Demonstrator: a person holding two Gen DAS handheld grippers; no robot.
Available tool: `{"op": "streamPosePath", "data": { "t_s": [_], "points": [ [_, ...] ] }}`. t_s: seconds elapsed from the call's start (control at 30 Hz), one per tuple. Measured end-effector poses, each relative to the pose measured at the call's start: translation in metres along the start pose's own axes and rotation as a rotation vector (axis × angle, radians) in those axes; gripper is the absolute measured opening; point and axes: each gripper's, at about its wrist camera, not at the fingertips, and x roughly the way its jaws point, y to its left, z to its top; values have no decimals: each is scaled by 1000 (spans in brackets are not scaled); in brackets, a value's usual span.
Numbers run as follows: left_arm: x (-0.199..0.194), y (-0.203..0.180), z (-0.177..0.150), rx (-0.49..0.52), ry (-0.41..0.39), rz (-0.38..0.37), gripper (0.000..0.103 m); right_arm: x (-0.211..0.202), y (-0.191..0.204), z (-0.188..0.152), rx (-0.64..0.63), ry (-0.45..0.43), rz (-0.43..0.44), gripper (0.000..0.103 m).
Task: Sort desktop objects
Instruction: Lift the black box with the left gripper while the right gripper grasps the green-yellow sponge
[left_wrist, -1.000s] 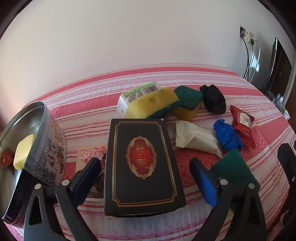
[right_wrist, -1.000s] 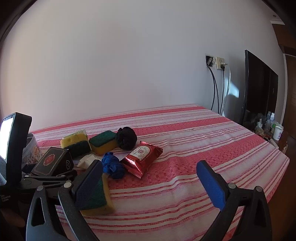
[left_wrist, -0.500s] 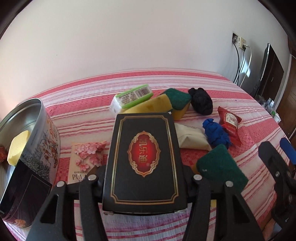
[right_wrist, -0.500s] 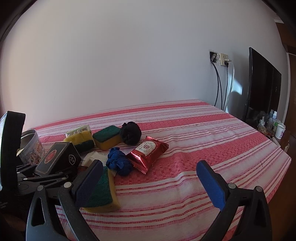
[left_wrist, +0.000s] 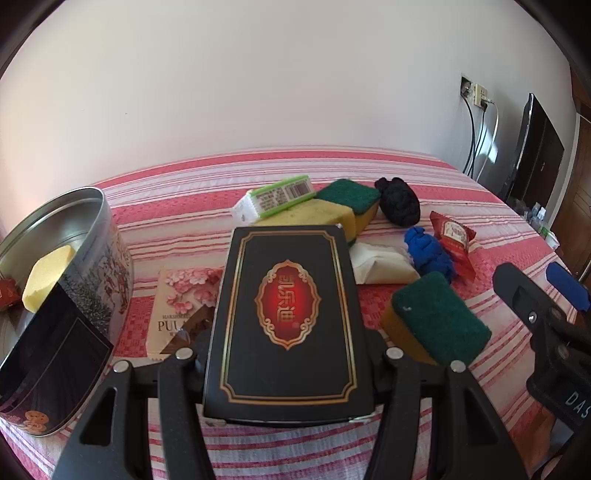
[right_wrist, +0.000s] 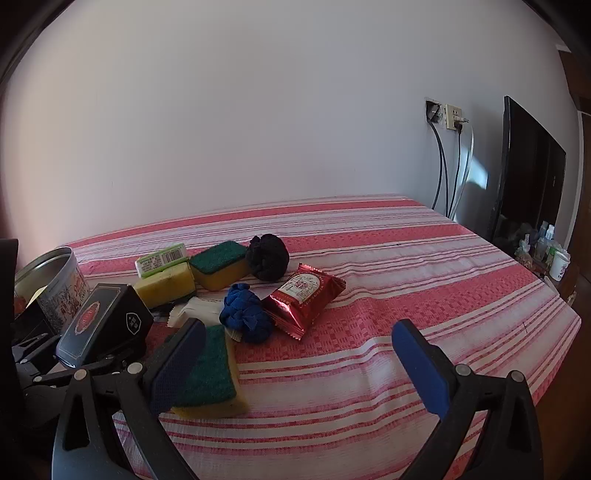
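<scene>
between my left gripper's (left_wrist: 288, 354) fingers the black box (left_wrist: 290, 321) sits clamped, while my right gripper (right_wrist: 295, 354) gapes wide beside a green sponge (right_wrist: 208, 369).

Sponge (left_wrist: 48, 275) inside tin (left_wrist: 107, 254)

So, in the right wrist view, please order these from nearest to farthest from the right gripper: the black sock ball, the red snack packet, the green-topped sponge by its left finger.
From the right gripper:
1. Green-topped sponge, touching its left finger.
2. Red snack packet, ahead, centre.
3. Black sock ball, behind the packet.
</scene>
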Motion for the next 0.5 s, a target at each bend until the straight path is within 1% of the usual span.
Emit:
{"op": "streamPosePath", "data": {
  "t_s": [0.23, 0.43, 0.5],
  "points": [
    [-7, 6, -6, -11, -10, -1, 56, 0, 7, -1, -18, 7, 4, 102],
    [-32, 24, -6, -44, -84, -13, 56, -1, 8, -1, -18, 2, 28, 101],
    [-40, 33, -6, -61, -103, -12, 56, 0, 9, -1, -26, 7, 33, 97]
  ]
}}
